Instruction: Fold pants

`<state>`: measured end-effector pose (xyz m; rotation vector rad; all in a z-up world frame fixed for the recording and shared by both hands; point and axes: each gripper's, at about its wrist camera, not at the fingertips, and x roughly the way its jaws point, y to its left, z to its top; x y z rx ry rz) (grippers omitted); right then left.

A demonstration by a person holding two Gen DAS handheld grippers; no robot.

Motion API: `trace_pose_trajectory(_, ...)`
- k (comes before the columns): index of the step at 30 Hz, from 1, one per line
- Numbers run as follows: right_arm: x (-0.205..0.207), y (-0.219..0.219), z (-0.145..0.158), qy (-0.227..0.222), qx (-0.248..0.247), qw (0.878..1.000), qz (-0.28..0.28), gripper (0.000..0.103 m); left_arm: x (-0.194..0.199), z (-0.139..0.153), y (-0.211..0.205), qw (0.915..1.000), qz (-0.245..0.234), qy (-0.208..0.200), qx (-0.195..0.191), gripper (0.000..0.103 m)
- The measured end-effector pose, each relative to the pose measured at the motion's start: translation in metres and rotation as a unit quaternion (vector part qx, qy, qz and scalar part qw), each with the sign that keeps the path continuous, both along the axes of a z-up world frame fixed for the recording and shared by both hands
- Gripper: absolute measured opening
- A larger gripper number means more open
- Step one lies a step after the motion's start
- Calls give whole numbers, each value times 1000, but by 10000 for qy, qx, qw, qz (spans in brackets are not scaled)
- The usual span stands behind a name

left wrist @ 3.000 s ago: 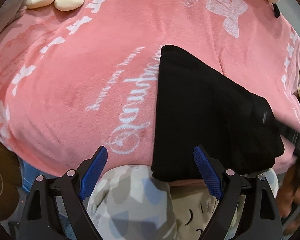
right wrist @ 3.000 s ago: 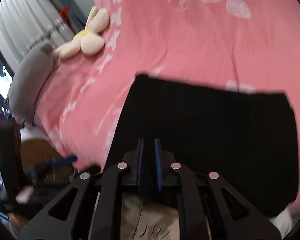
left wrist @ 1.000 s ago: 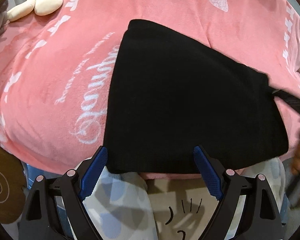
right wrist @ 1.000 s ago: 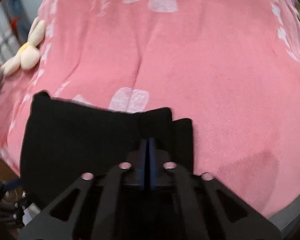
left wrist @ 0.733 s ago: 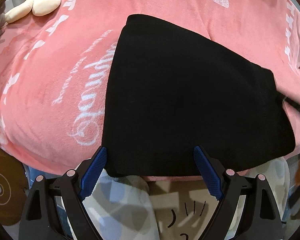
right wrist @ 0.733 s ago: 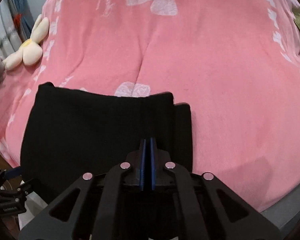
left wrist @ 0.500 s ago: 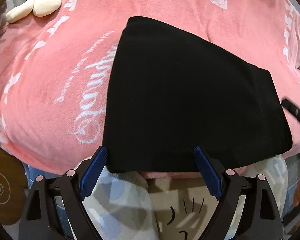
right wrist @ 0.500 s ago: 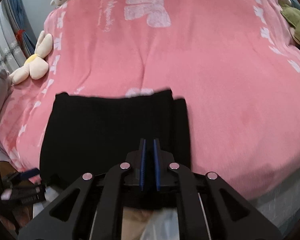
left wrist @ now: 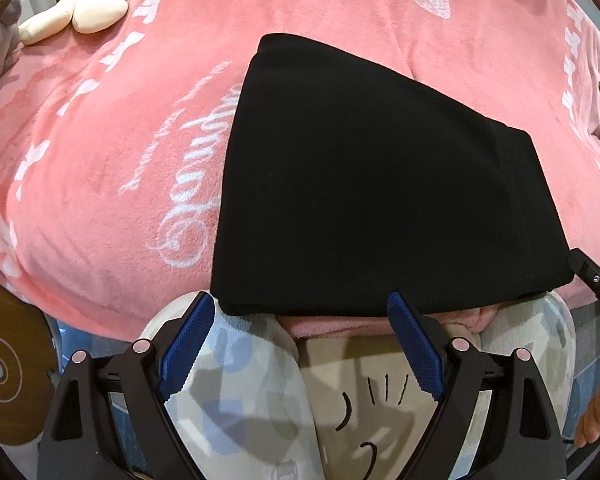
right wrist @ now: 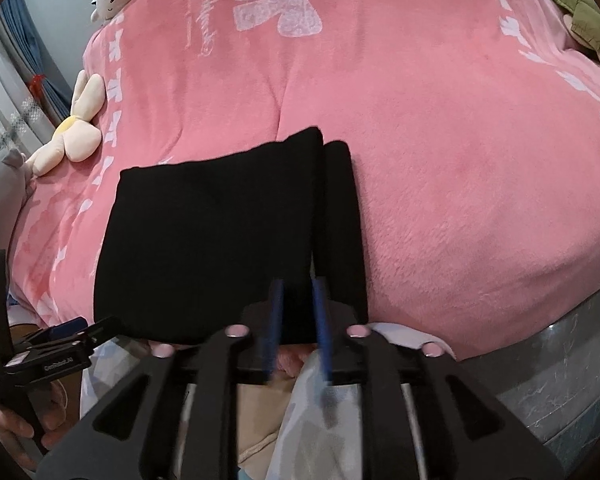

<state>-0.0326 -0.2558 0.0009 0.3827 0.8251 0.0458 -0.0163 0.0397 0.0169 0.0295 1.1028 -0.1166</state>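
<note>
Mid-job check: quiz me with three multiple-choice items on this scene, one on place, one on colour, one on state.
1. Where do the pants lie?
A. At the bed's near edge
B. On the floor
C. Over a chair

2. What colour is the blanket?
A. Green
B. Pink
C. White

3. How are the pants?
A. Spread full length
B. Crumpled in a heap
C. Folded flat

Key: 1 A, their near hem reaches the blanket's front edge; 2 B, pink fleece with white bows; 3 C, a flat rectangle with a lower layer showing along one side in the right wrist view.
</note>
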Motion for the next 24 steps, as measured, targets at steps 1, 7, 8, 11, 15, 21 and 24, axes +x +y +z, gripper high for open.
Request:
trace_pose_trajectory(1, 0, 0, -3, 28, 1, 10000, -35, 34, -1, 0, 0, 10000, 8, 4, -6, 86)
trace_pose_trajectory(7, 2, 6, -7, 102, -85, 9999, 3, 34, -6, -3, 3, 10000, 64, 48, -29, 86)
trace_pose_trajectory(8, 7, 8, -14, 200, -104, 9997, 79, 28, -6, -4, 3, 10000, 63, 55, -33, 86)
trace_pose_trajectory(11, 4, 13, -10, 139, -168, 9997, 140, 13, -6, -5, 4, 9999, 61, 109, -68, 86)
trace_pose_trajectory(15, -13, 17, 26, -396, -419, 9981, 214, 10, -6, -2, 7, 10000, 9, 26, -18, 86)
trace_pose_trajectory(21, -2, 4, -19, 230, -522, 9984, 50, 15, 0, -13, 9, 9997, 93, 204, -104, 86)
trace_pose_trajectory(24, -8, -2, 4, -47, -239, 9996, -146, 16, -3, -9, 6, 9999, 30, 144, 13, 86)
